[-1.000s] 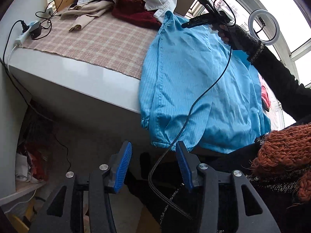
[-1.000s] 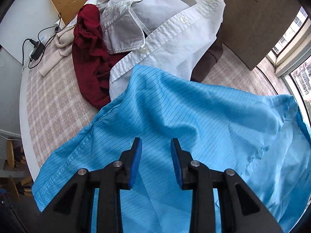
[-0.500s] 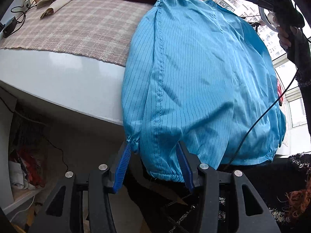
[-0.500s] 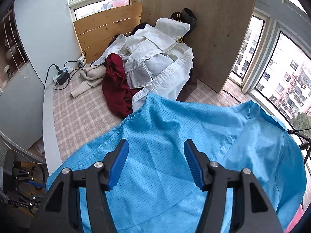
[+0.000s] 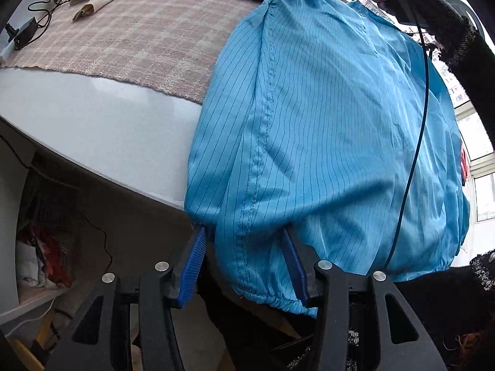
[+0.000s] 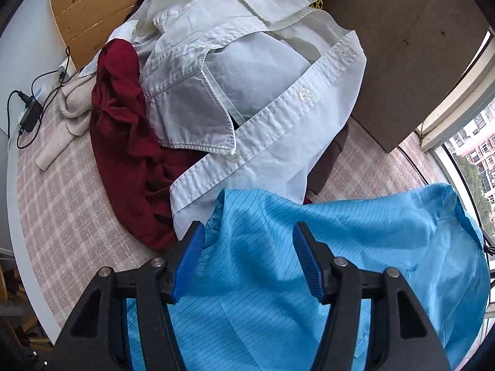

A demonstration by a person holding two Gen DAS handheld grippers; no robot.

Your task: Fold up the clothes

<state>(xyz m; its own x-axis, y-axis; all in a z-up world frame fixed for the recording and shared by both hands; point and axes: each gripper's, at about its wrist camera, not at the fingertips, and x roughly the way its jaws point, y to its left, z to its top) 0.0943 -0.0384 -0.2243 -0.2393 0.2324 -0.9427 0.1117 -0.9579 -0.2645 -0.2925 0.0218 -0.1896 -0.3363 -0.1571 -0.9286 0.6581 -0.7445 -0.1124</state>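
Left gripper (image 5: pixel 244 266) released, jaws straddling the blue shirt's (image 5: pixel 324 123) hem at 6 o'clock; right gripper (image 6: pixel 249 259) released around its shoulder, white shirt (image 6: pixel 247 71) at 12

Daylight coming through tall windows (image 6: pixel 464 142); brown board (image 6: pixel 411 43) leaning behind a white table (image 5: pixel 102 130) wearing a checked cloth (image 5: pixel 139 40).

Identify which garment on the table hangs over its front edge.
The blue pinstriped garment: its hem droops over the table edge, while the white shirt, dark red garment and beige one lie fully on top.
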